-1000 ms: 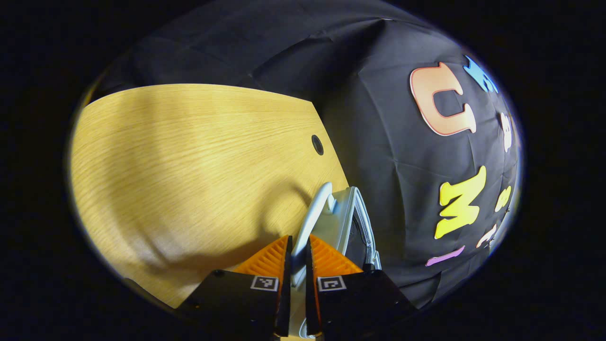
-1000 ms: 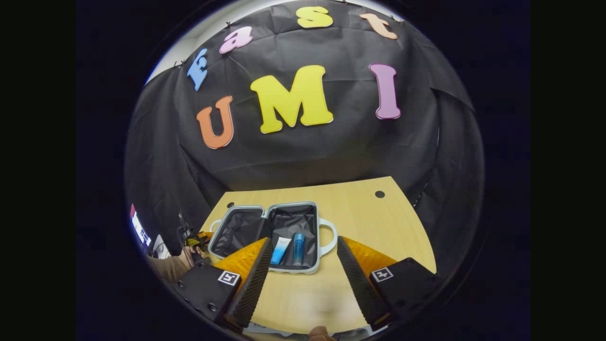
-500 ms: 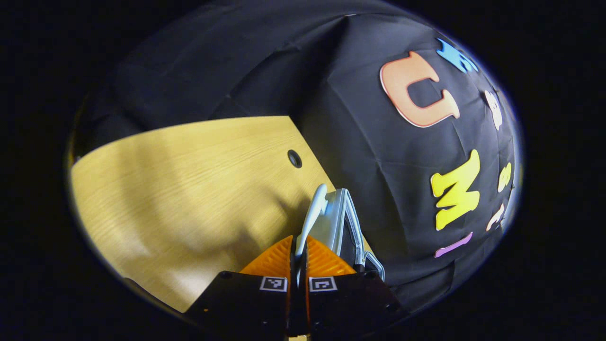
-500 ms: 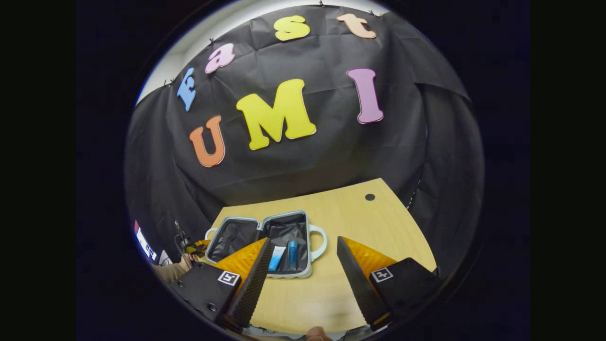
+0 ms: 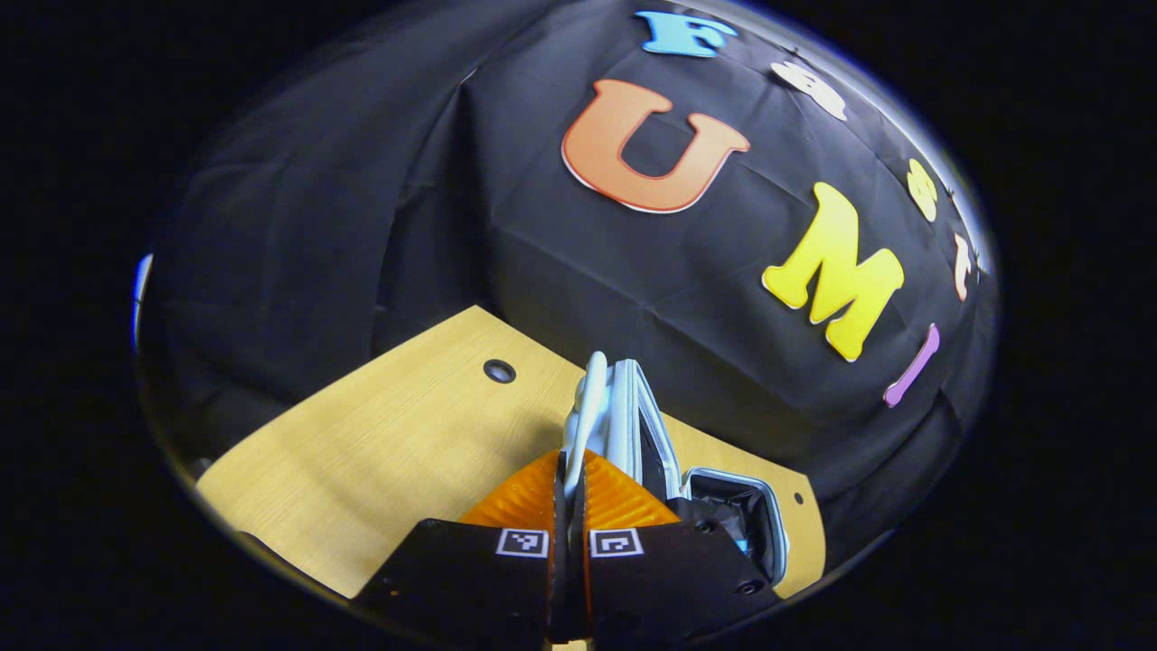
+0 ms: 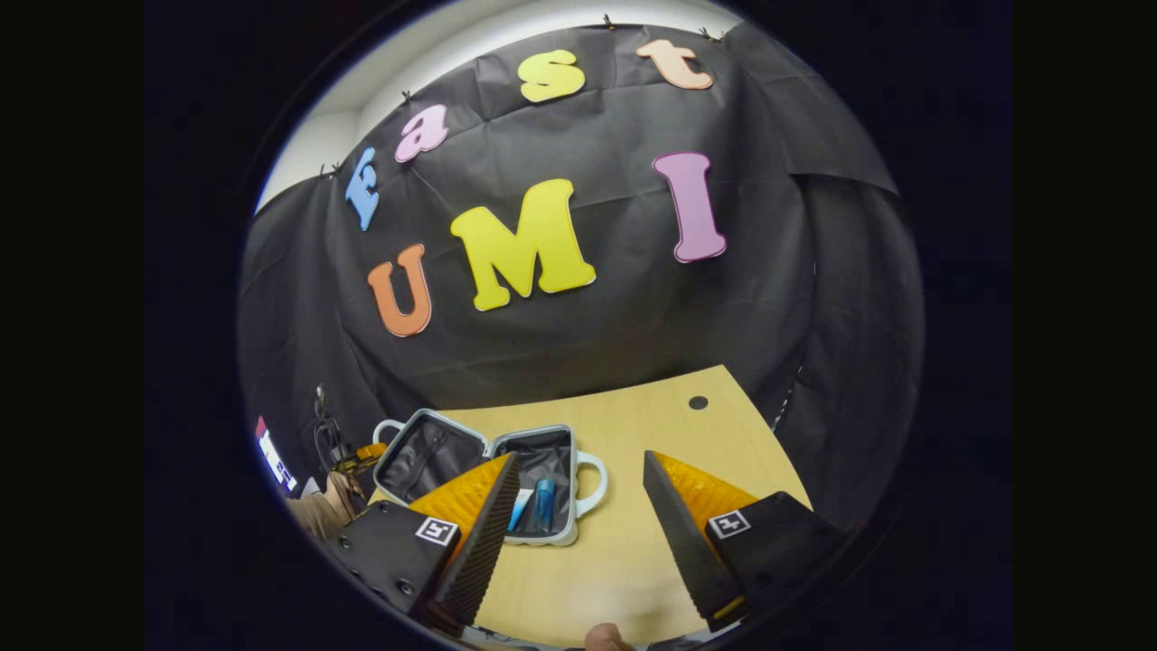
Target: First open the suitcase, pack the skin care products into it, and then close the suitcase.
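In the left gripper view my left gripper (image 5: pixel 571 463) is shut on the pale handle (image 5: pixel 589 398) of the suitcase lid (image 5: pixel 633 420). The lid stands raised, edge-on just past the fingers, and the other half (image 5: pixel 755 520) with its black lining lies to the right. In the right gripper view the pale suitcase (image 6: pixel 551 535) lies open on the wooden table (image 6: pixel 651 425), its left half (image 6: pixel 425 452) tilted up. A white and blue tube (image 6: pixel 522 508) and a blue bottle (image 6: pixel 544 503) lie in the right half. My right gripper (image 6: pixel 578 529) hangs open above the table's near side, with nothing between its fingers.
The table has a round cable hole (image 6: pixel 698 402) at its far right and another hole (image 5: pixel 498 370) in the left gripper view. A sleeve (image 6: pixel 318 512) holding the far gripper (image 6: pixel 366 452) shows at the suitcase's left end. Black cloth walls close off the back.
My left gripper has lifted the lid half by its handle, so it now stands tilted up from flat. The right gripper stayed open and drew slightly away.
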The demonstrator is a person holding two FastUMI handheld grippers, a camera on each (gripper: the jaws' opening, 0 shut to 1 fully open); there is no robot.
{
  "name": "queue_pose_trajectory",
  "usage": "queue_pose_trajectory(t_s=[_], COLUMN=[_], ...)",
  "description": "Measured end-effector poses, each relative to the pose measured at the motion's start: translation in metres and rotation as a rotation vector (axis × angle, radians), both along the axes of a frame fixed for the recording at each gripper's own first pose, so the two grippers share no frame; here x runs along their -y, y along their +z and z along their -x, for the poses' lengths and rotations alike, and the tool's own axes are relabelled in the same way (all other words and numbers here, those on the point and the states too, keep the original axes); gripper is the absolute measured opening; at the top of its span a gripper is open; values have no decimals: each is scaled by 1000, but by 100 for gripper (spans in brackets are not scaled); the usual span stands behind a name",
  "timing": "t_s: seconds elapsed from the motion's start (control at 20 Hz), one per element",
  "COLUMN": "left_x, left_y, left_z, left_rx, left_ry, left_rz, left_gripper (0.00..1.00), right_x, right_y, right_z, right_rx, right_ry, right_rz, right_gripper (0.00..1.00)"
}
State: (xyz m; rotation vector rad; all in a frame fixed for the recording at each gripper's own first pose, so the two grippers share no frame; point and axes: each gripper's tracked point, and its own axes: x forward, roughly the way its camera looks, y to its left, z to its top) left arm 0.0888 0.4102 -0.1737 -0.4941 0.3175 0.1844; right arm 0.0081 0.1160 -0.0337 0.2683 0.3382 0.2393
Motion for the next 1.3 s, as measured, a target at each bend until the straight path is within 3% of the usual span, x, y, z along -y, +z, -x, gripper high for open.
queue_pose_trajectory(t_s=[0.35,0.7,0.75,0.85,1.3], left_x=[43,118,131,159,279], left_y=[45,92,96,101,90], left_z=[1,-12,-13,-19,-26], left_rx=[33,103,111,126,144], left_ry=[14,-64,-77,-102,-200], left_rz=[-183,-382,-413,-467,-564], left_gripper=[3,3,3,3,3], right_x=[30,68,73,82,126], right_y=[-1,-4,-6,-6,0], right_z=[2,-1,-1,-1,0], right_rx=[4,-1,-3,-6,44], right_ry=[38,19,17,12,-6], right_rz=[2,-34,-37,-52,-20], right_gripper=[82,82,78,81,82])
